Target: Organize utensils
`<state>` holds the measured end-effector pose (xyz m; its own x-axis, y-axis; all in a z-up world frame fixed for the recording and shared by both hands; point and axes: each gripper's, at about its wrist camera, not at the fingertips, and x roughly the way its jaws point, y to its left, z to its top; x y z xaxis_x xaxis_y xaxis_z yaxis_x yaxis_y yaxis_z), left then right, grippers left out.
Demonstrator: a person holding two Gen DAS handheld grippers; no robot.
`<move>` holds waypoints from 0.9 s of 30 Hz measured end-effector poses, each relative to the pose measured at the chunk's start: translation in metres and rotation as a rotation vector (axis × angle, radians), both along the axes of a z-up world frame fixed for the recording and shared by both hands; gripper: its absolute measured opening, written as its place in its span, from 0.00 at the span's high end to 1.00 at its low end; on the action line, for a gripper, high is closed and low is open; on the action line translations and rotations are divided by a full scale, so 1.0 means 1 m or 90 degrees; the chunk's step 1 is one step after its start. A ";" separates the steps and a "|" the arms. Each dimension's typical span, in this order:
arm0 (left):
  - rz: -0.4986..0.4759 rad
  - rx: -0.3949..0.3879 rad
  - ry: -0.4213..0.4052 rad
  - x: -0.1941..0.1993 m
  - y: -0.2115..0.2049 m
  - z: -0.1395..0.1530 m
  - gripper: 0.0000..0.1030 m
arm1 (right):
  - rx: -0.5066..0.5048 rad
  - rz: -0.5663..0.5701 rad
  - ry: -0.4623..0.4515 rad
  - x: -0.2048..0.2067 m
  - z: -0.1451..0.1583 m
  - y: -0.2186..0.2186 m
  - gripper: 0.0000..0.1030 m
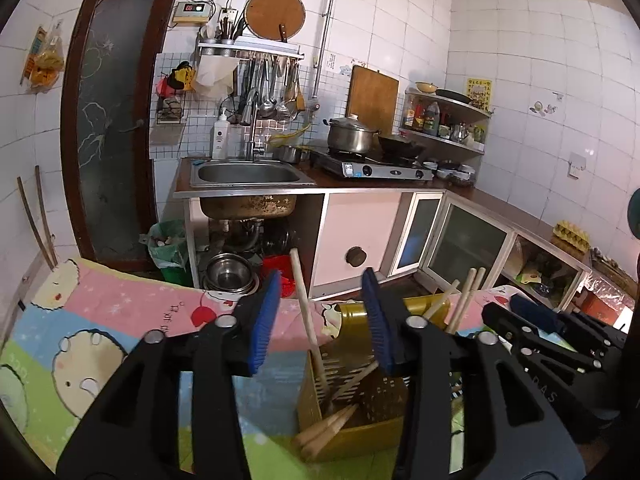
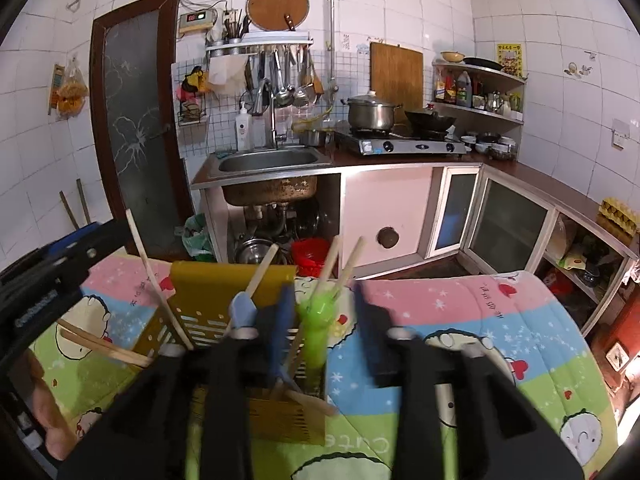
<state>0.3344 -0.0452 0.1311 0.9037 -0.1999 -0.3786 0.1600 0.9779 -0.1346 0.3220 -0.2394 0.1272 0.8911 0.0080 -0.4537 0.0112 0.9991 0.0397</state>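
1. Your left hand-held gripper [image 1: 320, 316] hangs over the yellow utensil holder [image 1: 352, 412], its blue pads spread apart. A wooden chopstick [image 1: 306, 312] rises between the pads, but neither pad presses on it, so the grip is released.
2. Your right hand-held gripper [image 2: 320, 320] also stands with its jaws apart and grasps nothing. A green-handled utensil [image 2: 316, 316] and a blue-handled utensil [image 2: 242, 312] stand in the holder just in front of it, the green one between the fingers and untouched.
3. The yellow utensil holder sits on the table, which is covered with a cartoon-print cloth [image 2: 460, 320] in pink, blue and green bands. Its perforated walls hold several wooden chopsticks leaning at different angles; some lie slanted across the compartment.
4. The leaning sticks crowd the space above the holder: one long stick tilts to the left in the right wrist view, and two more angle up behind the green handle.
5. Your two grippers are close together, each visible at the edge of the other's view. A hand [image 2: 44, 412] shows at the lower left of the right wrist view.
6. Beyond the table stand a steel sink [image 1: 248, 174], a gas stove [image 1: 372, 166] with a lidded pot [image 1: 350, 134] and a wok [image 1: 400, 146], and a corner shelf of bottles [image 1: 444, 120].
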 end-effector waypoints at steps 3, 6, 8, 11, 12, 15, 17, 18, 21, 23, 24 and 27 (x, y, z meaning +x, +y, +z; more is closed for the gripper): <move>0.008 0.011 -0.020 -0.022 0.005 0.017 0.38 | 0.005 -0.002 -0.015 -0.017 0.013 -0.005 0.48; 0.019 0.015 -0.033 -0.048 0.016 0.028 0.20 | -0.009 -0.006 -0.035 -0.040 0.024 -0.007 0.31; 0.030 0.023 -0.047 -0.069 0.025 0.032 0.10 | -0.018 -0.008 -0.050 -0.058 0.026 -0.008 0.22; 0.050 0.029 -0.059 -0.095 0.037 0.029 0.05 | -0.016 -0.004 -0.072 -0.092 0.021 -0.010 0.14; 0.052 0.029 -0.062 -0.107 0.042 0.025 0.05 | -0.014 -0.003 -0.076 -0.099 0.019 -0.010 0.13; 0.054 0.023 -0.057 -0.133 0.054 0.012 0.05 | -0.002 0.001 -0.086 -0.132 0.005 -0.009 0.08; 0.057 0.016 -0.055 -0.152 0.061 0.000 0.05 | 0.006 0.005 -0.091 -0.153 -0.009 -0.007 0.04; 0.064 0.011 -0.055 -0.163 0.064 -0.008 0.05 | 0.009 0.006 -0.092 -0.161 -0.016 -0.006 0.04; 0.075 0.000 -0.046 -0.190 0.067 -0.034 0.05 | 0.017 0.009 -0.094 -0.188 -0.039 -0.001 0.04; 0.073 0.008 -0.038 -0.201 0.065 -0.050 0.05 | 0.017 0.013 -0.096 -0.204 -0.056 0.005 0.04; 0.076 0.017 -0.038 -0.208 0.064 -0.060 0.05 | 0.015 0.012 -0.095 -0.209 -0.063 0.006 0.04; 0.086 0.038 -0.028 -0.221 0.063 -0.081 0.05 | 0.012 0.004 -0.092 -0.225 -0.087 0.012 0.04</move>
